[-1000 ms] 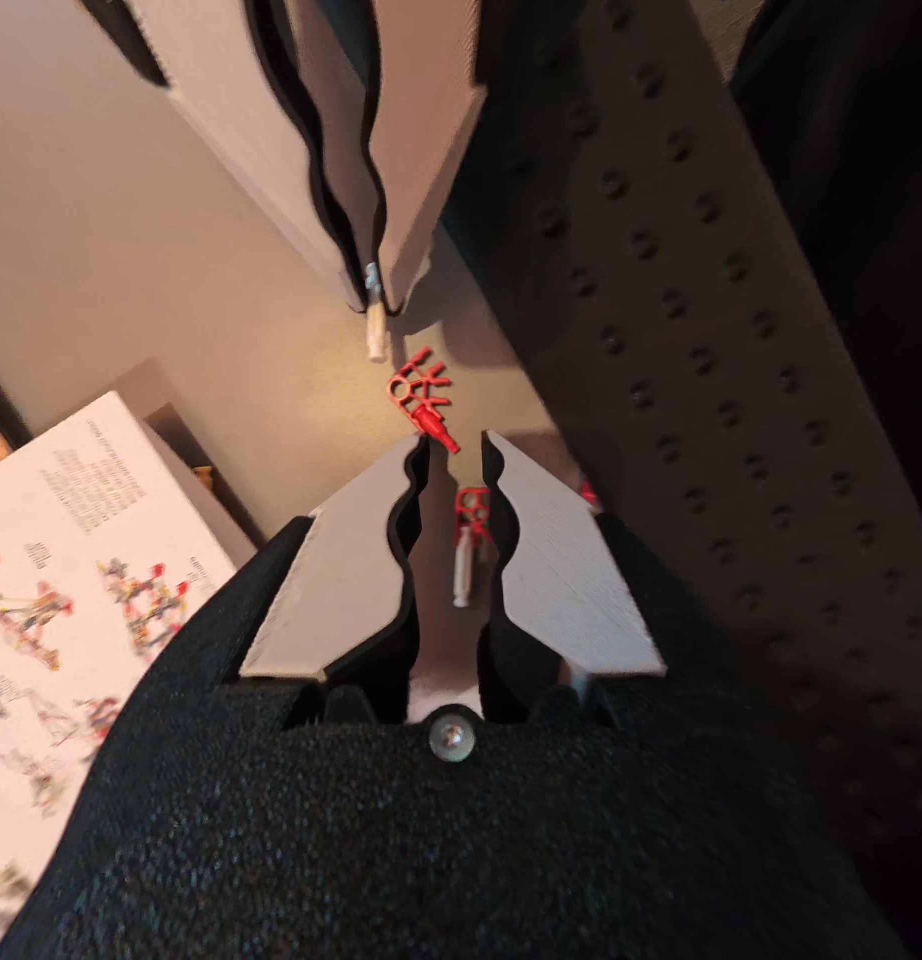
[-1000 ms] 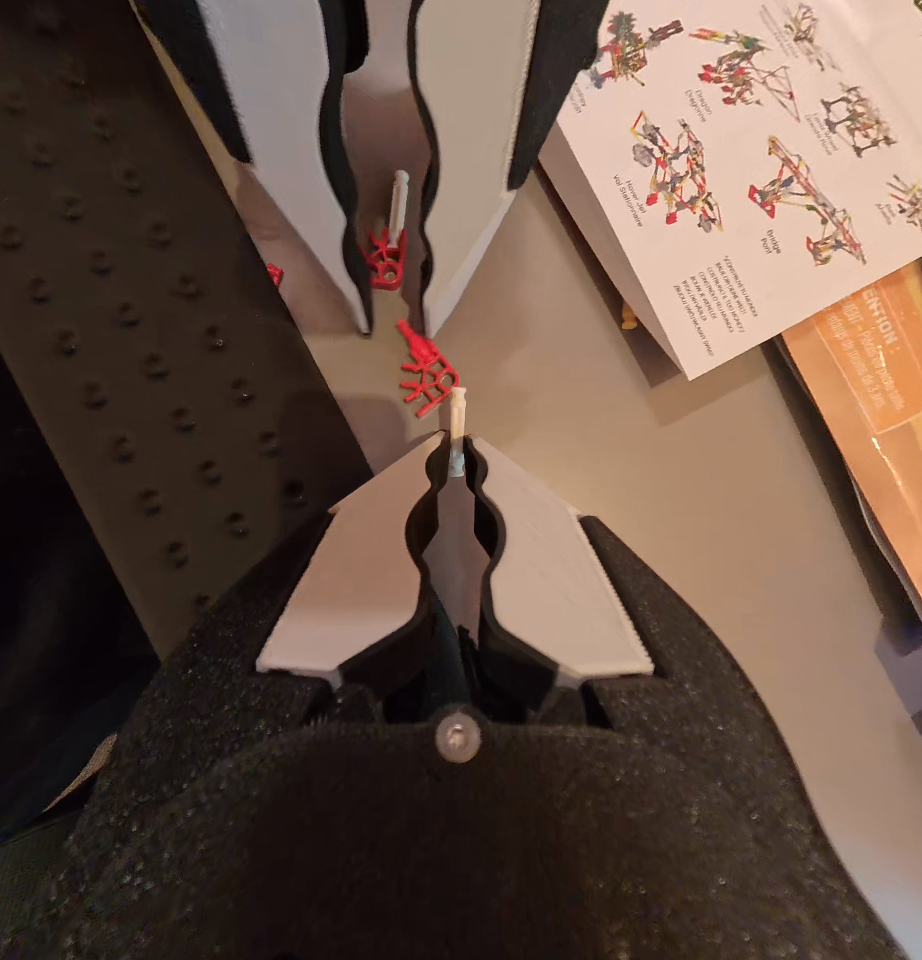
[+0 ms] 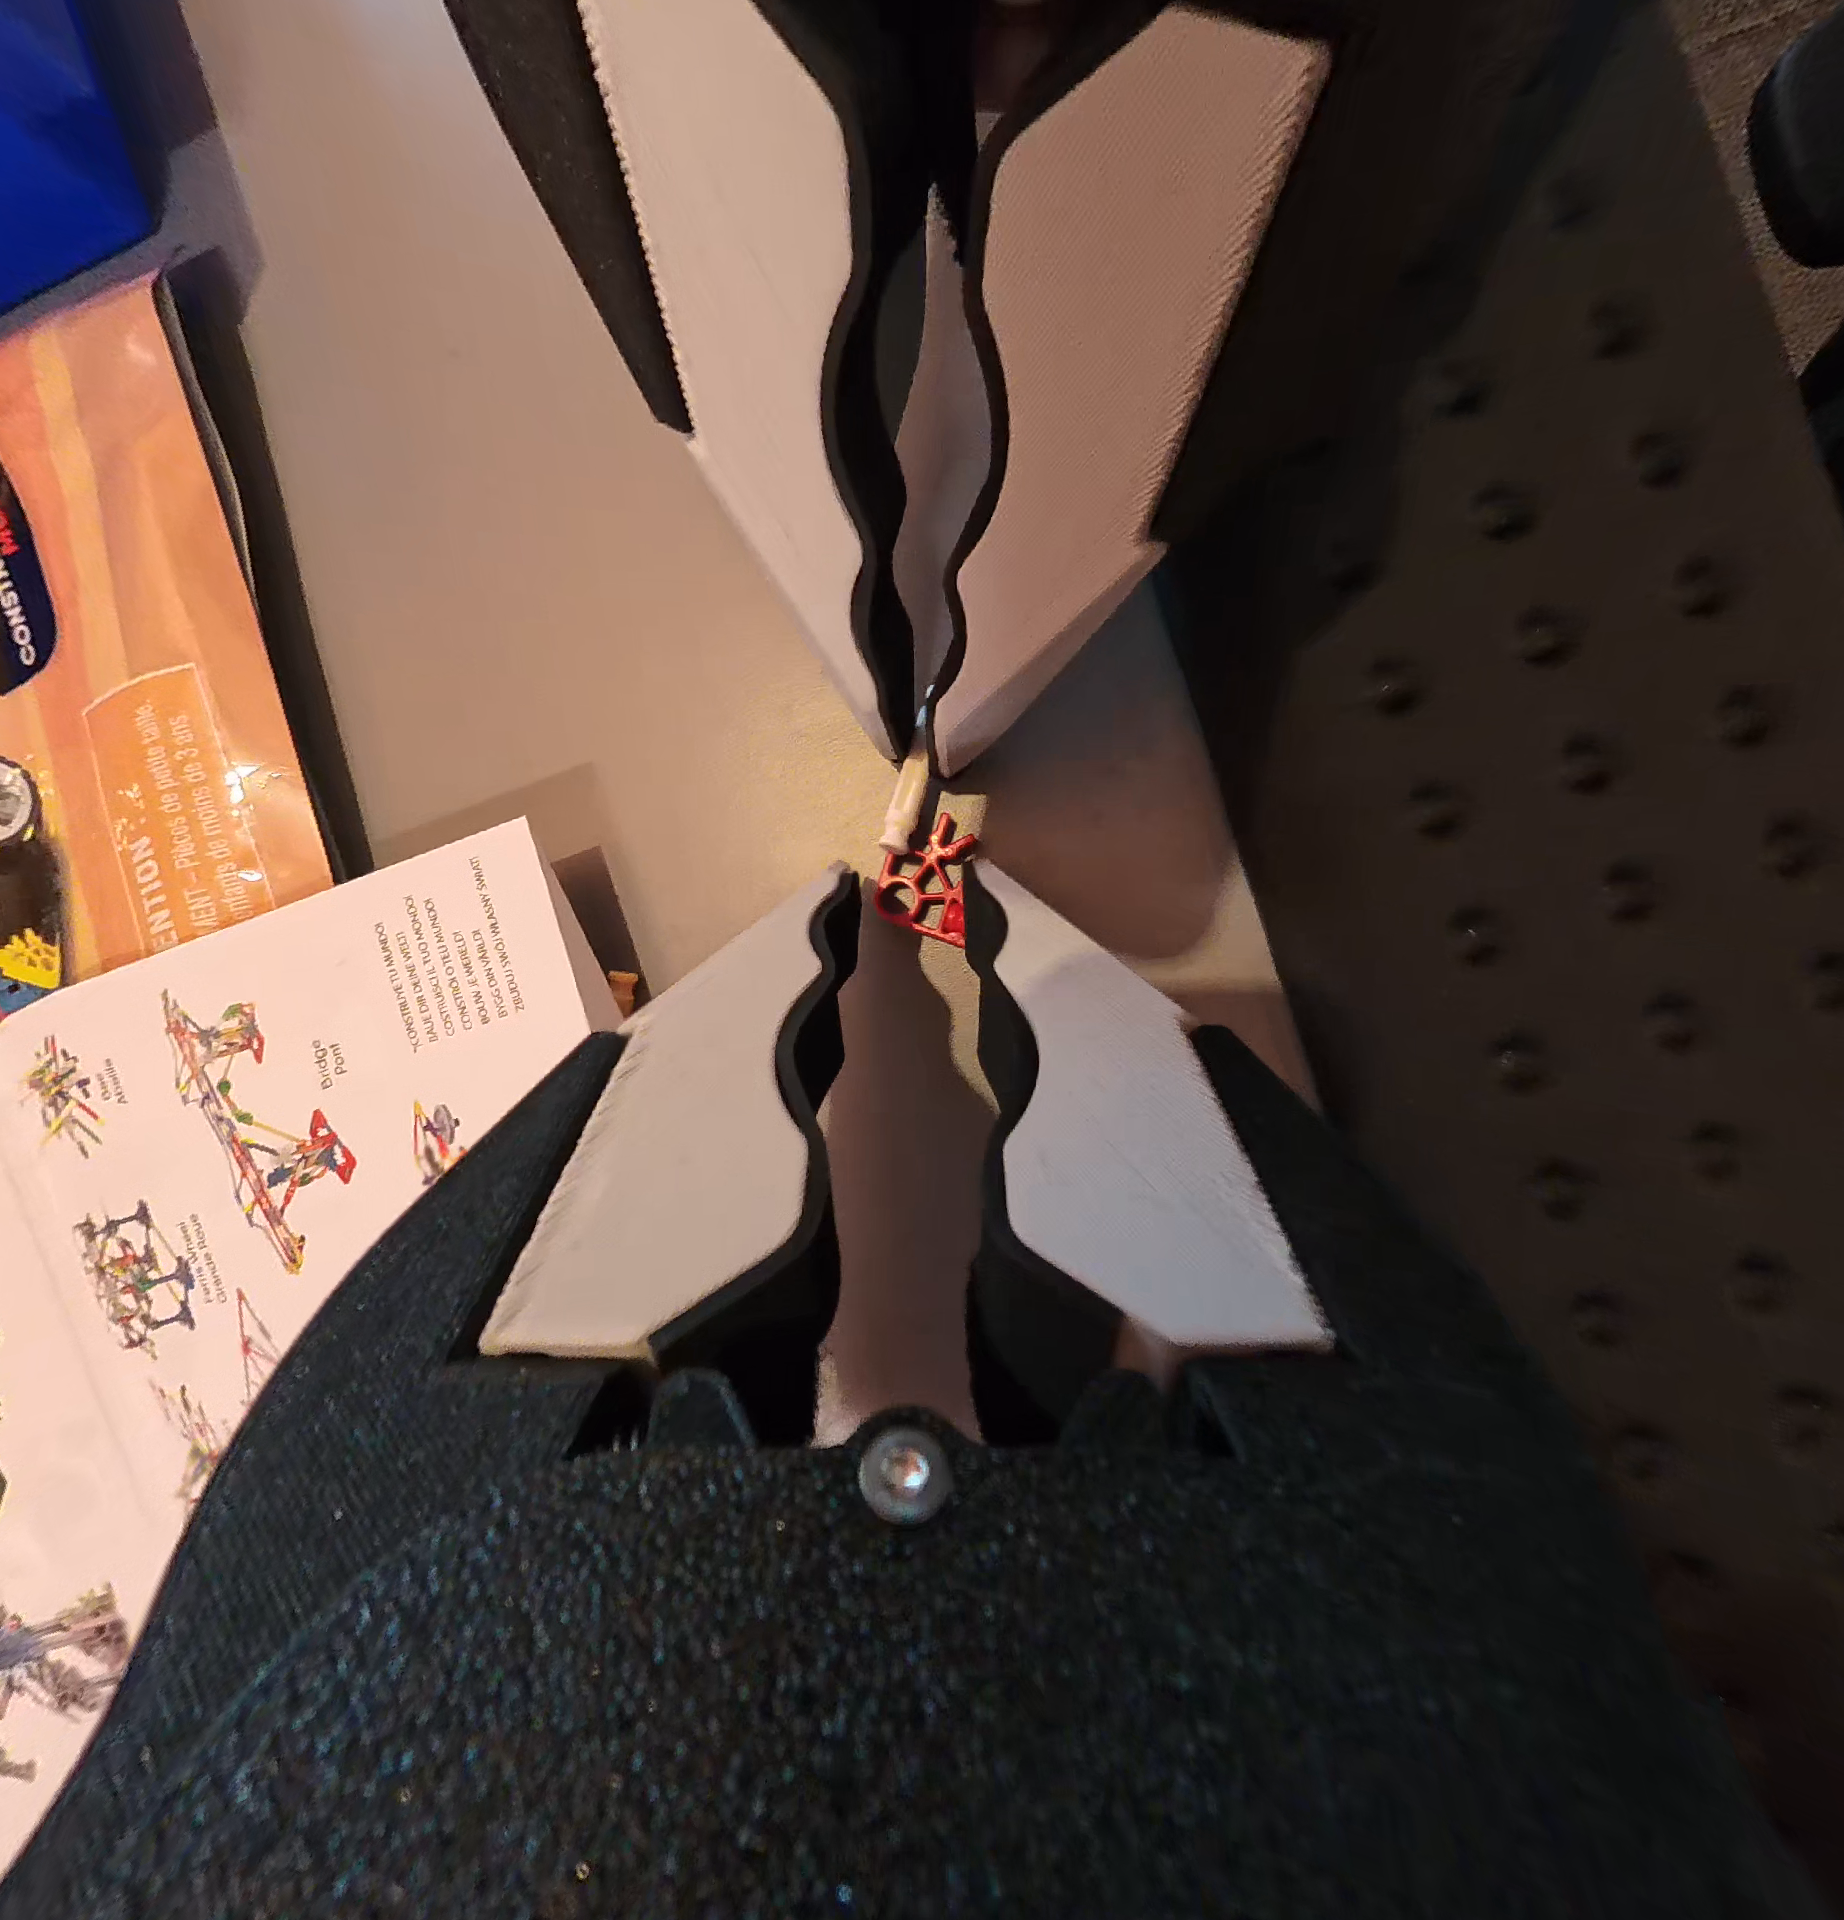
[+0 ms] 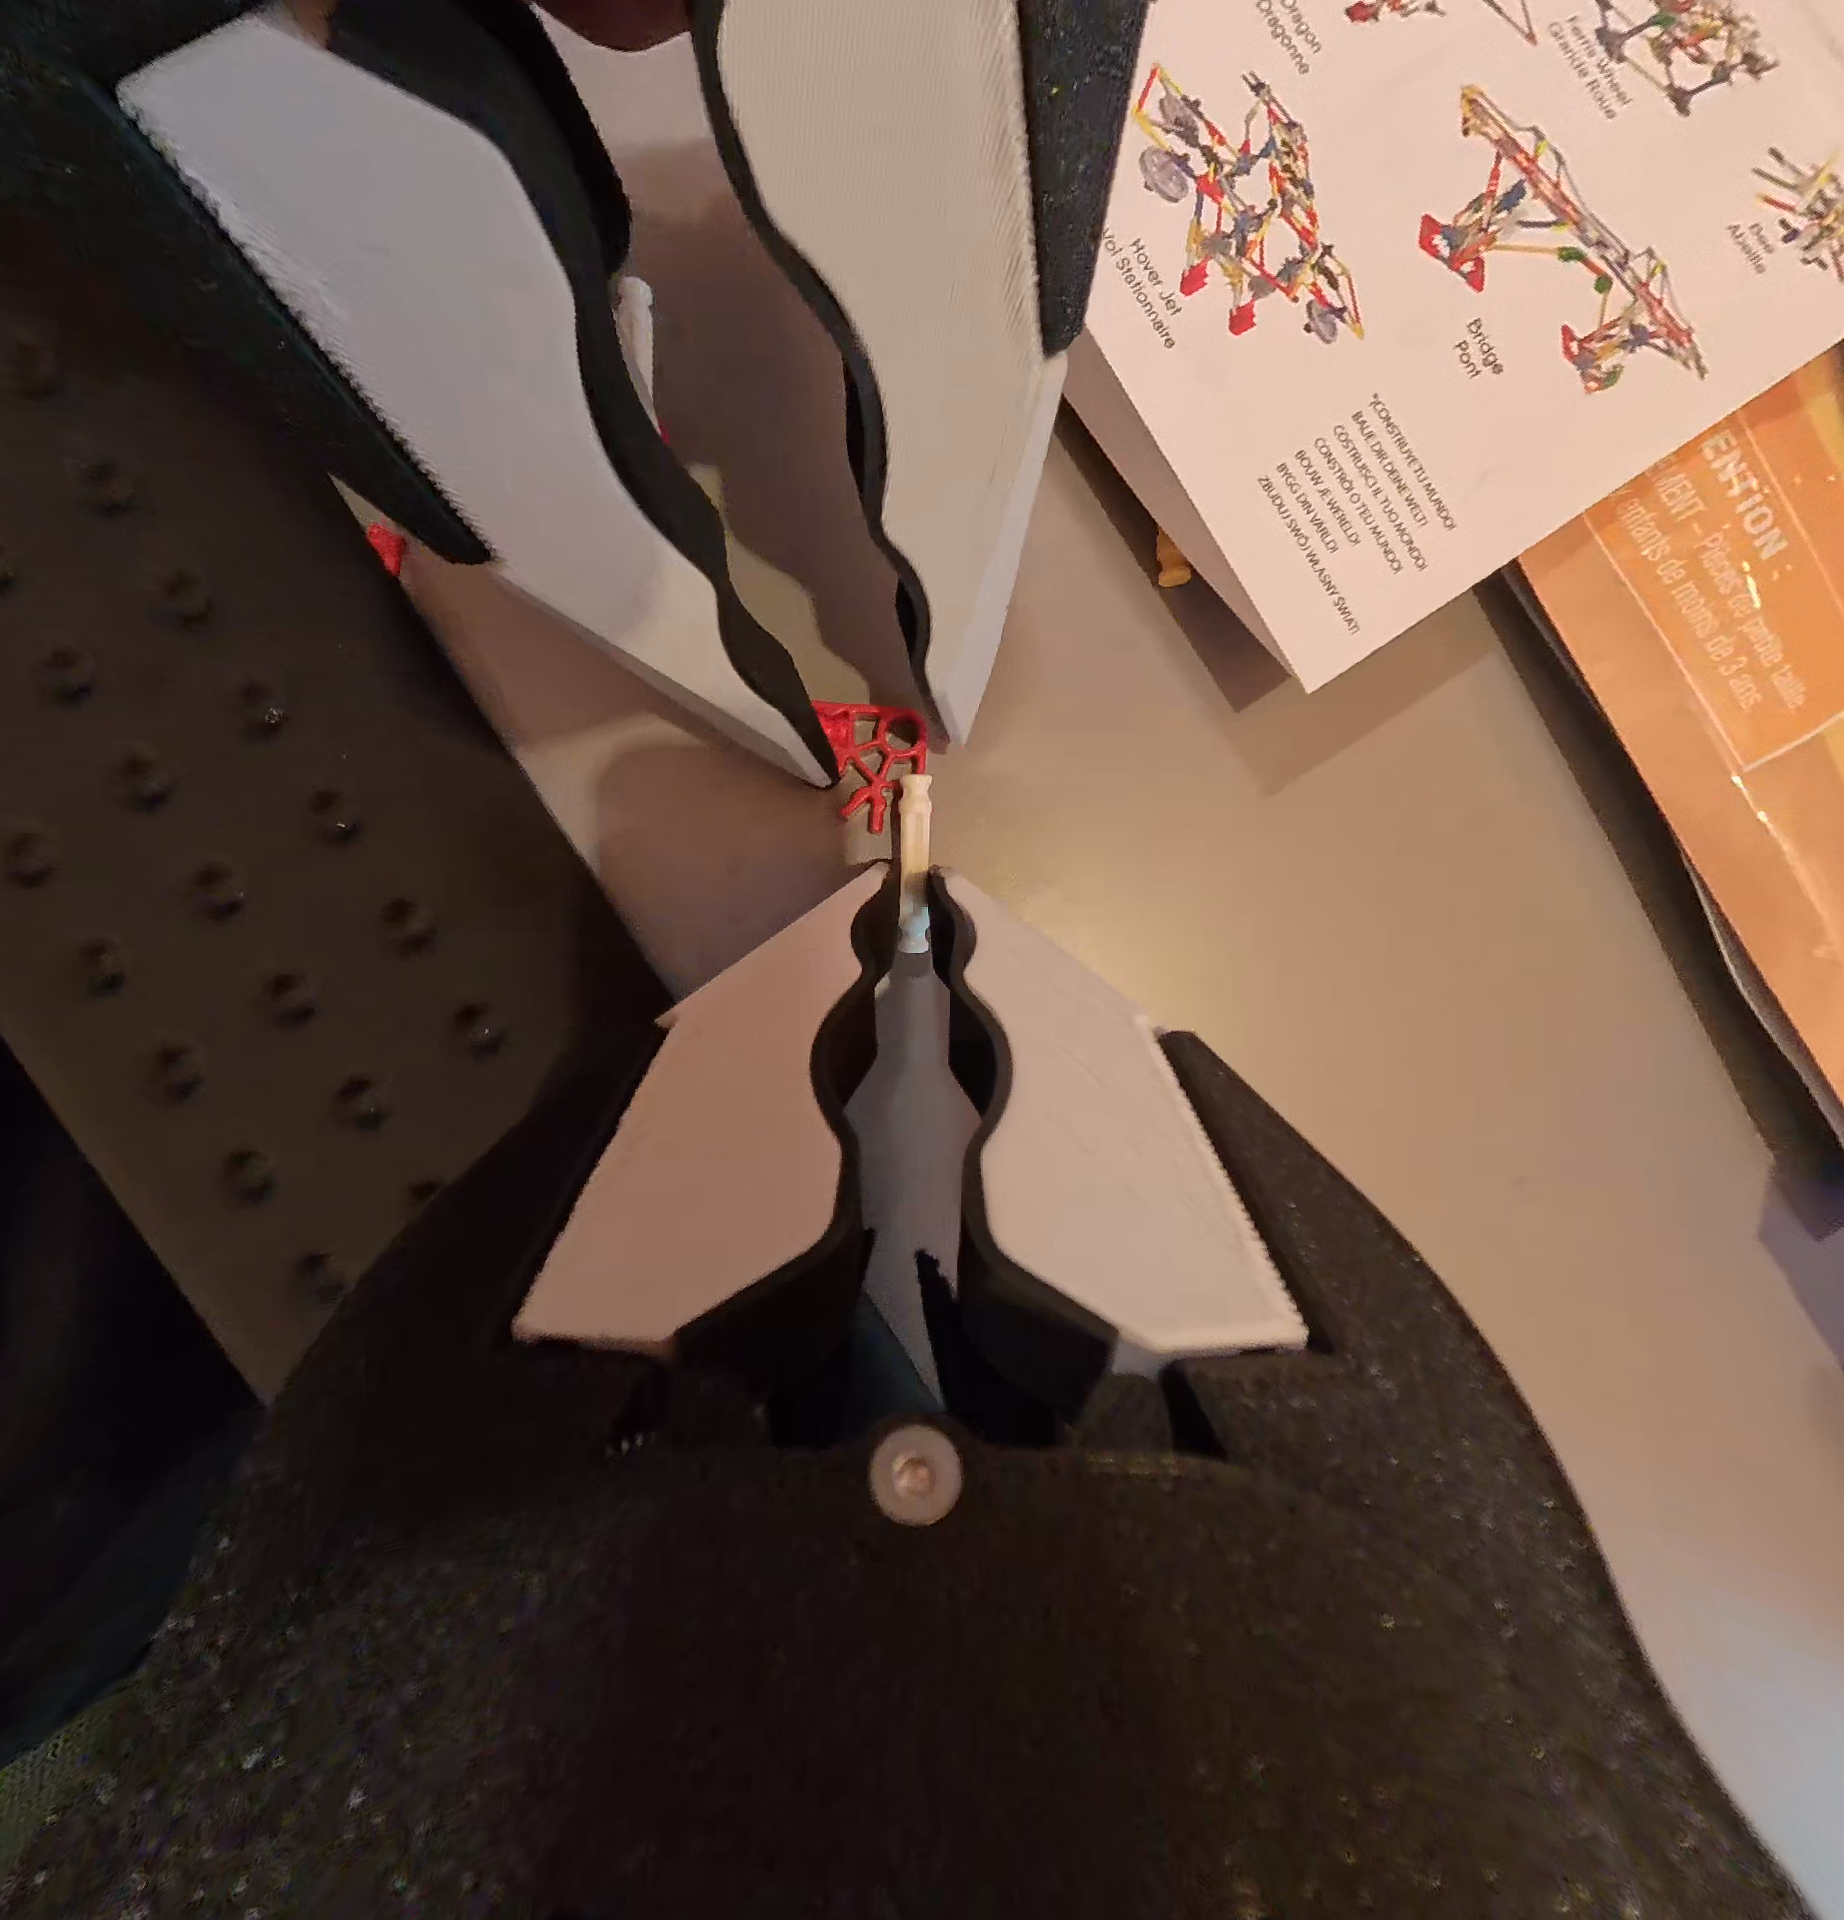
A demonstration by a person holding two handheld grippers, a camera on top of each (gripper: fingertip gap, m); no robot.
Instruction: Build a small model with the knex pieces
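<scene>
A small red fan-shaped connector (image 3: 920,891) lies on the grey table between the tips of my left gripper (image 3: 913,891). Its jaws stand a small way apart, one on each side of the connector. My right gripper (image 4: 907,885) is shut on a short white rod (image 4: 916,821). The rod's free end is right beside the connector (image 4: 874,750), touching or nearly so. In the left wrist view the right gripper (image 3: 923,746) comes in from above with the rod (image 3: 902,805). In the right wrist view the left gripper (image 4: 885,753) comes in from above. Another white rod (image 4: 637,322) lies under it.
A black panel with rows of holes (image 3: 1520,831) (image 4: 170,831) runs along one side of the work spot. A white instruction sheet (image 3: 274,1039) (image 4: 1417,312) and an orange toy box (image 3: 118,623) (image 4: 1728,727) lie on the other side. A blue thing (image 3: 35,135) is in the far corner. The blue thing (image 3: 35,135) is about 20 cm from both grippers' fingertips.
The two grippers have come closer together. My left gripper has moved forward so the red connector is now between its tips. The white rod's end has reached the connector.
</scene>
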